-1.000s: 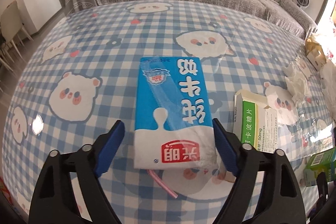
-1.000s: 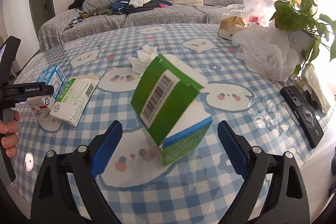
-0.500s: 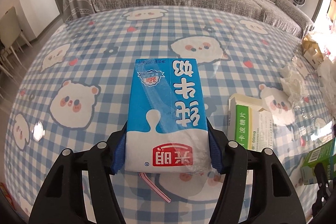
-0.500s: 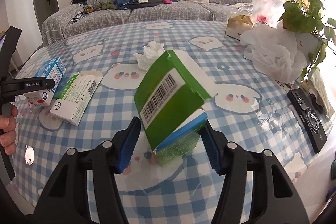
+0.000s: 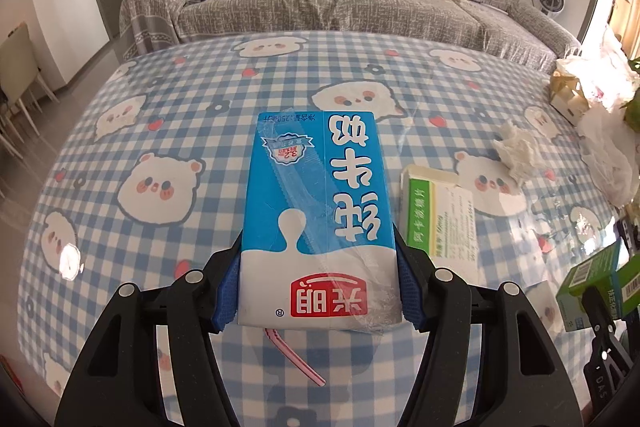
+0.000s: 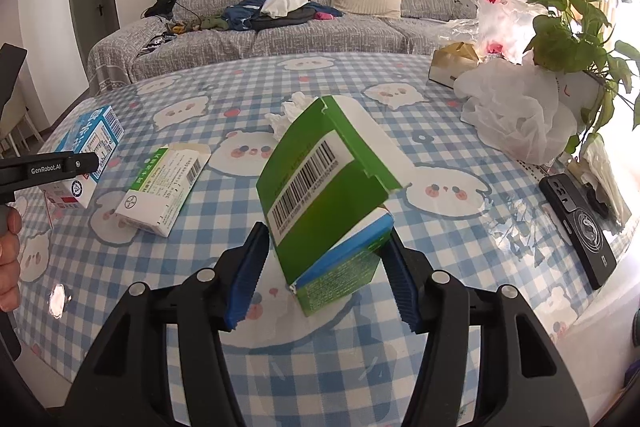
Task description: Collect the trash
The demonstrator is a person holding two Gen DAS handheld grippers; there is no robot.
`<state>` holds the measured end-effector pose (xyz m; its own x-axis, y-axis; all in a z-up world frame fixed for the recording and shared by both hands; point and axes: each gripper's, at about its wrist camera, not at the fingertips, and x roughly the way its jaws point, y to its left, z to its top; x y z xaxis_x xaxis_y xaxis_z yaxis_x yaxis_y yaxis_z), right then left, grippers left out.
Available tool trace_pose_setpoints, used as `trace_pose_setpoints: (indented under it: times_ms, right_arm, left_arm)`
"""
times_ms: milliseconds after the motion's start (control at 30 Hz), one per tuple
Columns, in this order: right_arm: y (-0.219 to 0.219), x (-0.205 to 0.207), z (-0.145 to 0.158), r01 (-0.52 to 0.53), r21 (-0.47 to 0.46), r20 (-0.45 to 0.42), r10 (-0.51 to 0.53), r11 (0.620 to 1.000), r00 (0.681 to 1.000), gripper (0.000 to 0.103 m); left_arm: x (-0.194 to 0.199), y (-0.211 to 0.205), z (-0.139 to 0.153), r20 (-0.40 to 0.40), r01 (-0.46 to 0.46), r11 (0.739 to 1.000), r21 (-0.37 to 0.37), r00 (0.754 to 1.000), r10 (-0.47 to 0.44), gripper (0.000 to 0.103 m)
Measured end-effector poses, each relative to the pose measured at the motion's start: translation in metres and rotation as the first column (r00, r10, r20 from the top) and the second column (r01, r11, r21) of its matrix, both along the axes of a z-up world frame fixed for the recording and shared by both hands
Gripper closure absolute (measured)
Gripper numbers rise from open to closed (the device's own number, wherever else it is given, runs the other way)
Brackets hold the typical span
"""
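Blue-and-white checked cloth covers the bench (image 5: 168, 131), where the left gripper (image 5: 318, 291) clamps its fingers (image 5: 228, 291) on the near end of a blue milk carton (image 5: 320, 211), a pink straw (image 5: 296, 359) poking out beneath. The right gripper (image 6: 324, 267) pinches a tilted green box (image 6: 324, 195) between its fingers (image 6: 248, 267). A white-and-green medicine box (image 6: 164, 187) and crumpled tissue (image 5: 516, 151) lie between them.

a black phone (image 6: 576, 227) lies beside a potted plant (image 6: 572, 27) on the checked tablecloth (image 6: 440, 347).
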<state>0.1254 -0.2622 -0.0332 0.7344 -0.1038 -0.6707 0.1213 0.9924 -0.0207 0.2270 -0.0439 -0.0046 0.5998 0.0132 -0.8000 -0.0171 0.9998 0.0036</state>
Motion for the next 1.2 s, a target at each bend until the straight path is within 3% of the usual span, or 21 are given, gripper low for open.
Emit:
trace_pose_setpoints:
  times_ms: [500,800,967,1200]
  right_arm:
    - [0.007,-0.036,0.009,-0.019,0.019,0.036,0.019,1.0,0.999,0.049]
    - [0.016,-0.052,0.019,-0.048,0.042,0.06,0.045,0.998,0.997,0.05]
    - [0.025,-0.064,0.024,-0.072,0.05,0.07,0.068,0.996,0.995,0.05]
    - [0.043,-0.086,0.026,-0.108,0.033,0.082,0.105,0.994,0.991,0.05]
  left_arm:
    - [-0.061,-0.001,0.02,0.037,0.018,0.999,-0.026,0.999,-0.017,0.042]
    - [-0.099,0.004,0.023,0.048,0.019,1.0,0.0,0.999,-0.019,0.041]
    - [-0.123,0.007,0.022,0.042,0.009,0.999,-0.05,0.999,-0.007,0.042]
    - [-0.155,0.002,0.022,0.052,0.033,0.998,-0.047,0.998,-0.031,0.041]
